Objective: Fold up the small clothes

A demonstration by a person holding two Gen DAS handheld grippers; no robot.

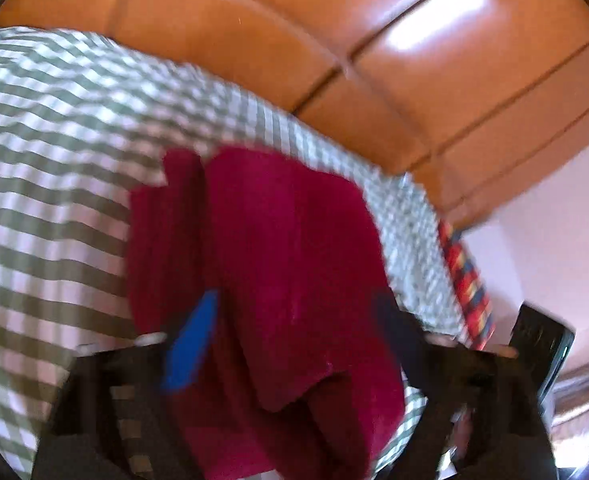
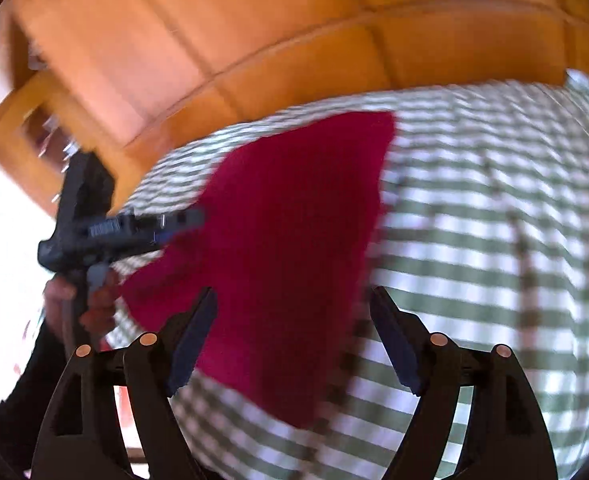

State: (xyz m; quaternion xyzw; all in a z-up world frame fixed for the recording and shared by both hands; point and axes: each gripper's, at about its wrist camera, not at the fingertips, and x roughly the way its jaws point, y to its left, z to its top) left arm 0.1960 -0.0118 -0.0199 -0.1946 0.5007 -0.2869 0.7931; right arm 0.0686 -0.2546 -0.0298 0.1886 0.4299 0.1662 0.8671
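Observation:
A dark red cloth (image 1: 278,264) lies on a green-and-white checked bedcover (image 1: 54,168). In the left wrist view it hangs over and between my left gripper's (image 1: 294,320) fingers, with the blue left pad (image 1: 194,340) against it; the view is blurred. In the right wrist view the red cloth (image 2: 286,240) lies ahead, and my right gripper (image 2: 294,304) is open just above its near part. The left gripper (image 2: 134,228) shows at the left, its tip on the cloth's left corner.
An orange padded headboard (image 1: 374,40) rises behind the bed. A multicoloured strip (image 1: 466,280) runs along the bed's right edge, beside a pink wall (image 1: 554,240). A wooden side unit (image 2: 34,128) stands left of the bed.

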